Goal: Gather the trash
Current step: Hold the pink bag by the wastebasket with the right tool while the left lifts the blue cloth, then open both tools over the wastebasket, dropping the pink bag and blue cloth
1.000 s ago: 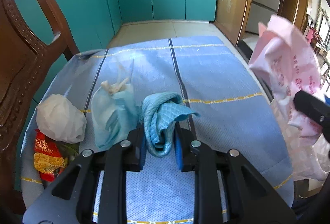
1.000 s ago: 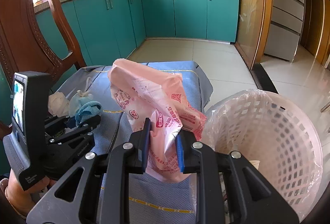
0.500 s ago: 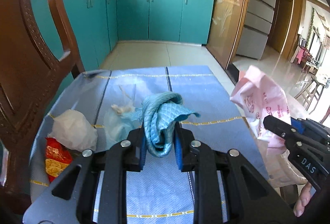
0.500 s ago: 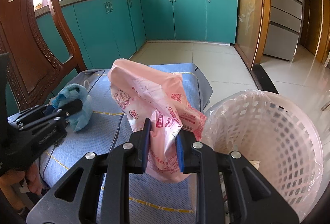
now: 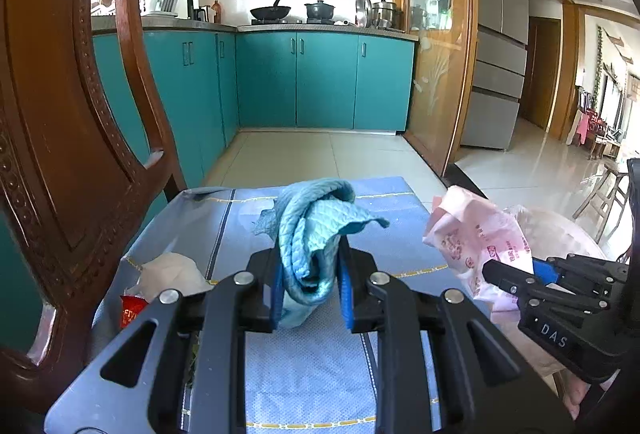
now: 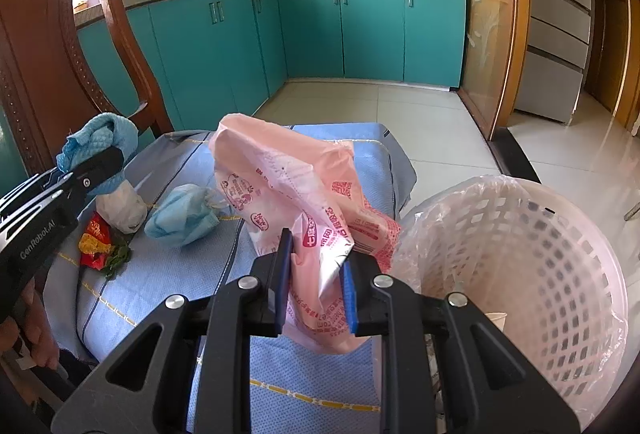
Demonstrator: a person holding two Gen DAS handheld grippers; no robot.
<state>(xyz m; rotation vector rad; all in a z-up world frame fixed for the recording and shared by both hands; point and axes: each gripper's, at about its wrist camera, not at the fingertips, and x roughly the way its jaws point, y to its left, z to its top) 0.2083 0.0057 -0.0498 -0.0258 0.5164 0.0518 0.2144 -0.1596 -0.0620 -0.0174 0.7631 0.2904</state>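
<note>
1. Nearest, the right gripper has its fingers pinched tight on a crumpled pink plastic bag, held up off the desk. The bag stands mostly upright above the fingers, its bulk leaning a little to the left in the right wrist view.
2. Just beside that bag, on its right and a bit lower, sits the white lattice basket with a clear liner. Its open mouth faces up, so I'd say the right hand is the nearer one to it and needs only a short swing rightward before letting go.
3. The left gripper is clamped on a bunched blue cloth, lifted clear of the desk. It lies on the far side of the pink bag from the basket, so it has further to travel.
4. Farther back on the desk lie a light blue face mask, a white wad and a red snack wrapper, close together, not yet collected.
</note>
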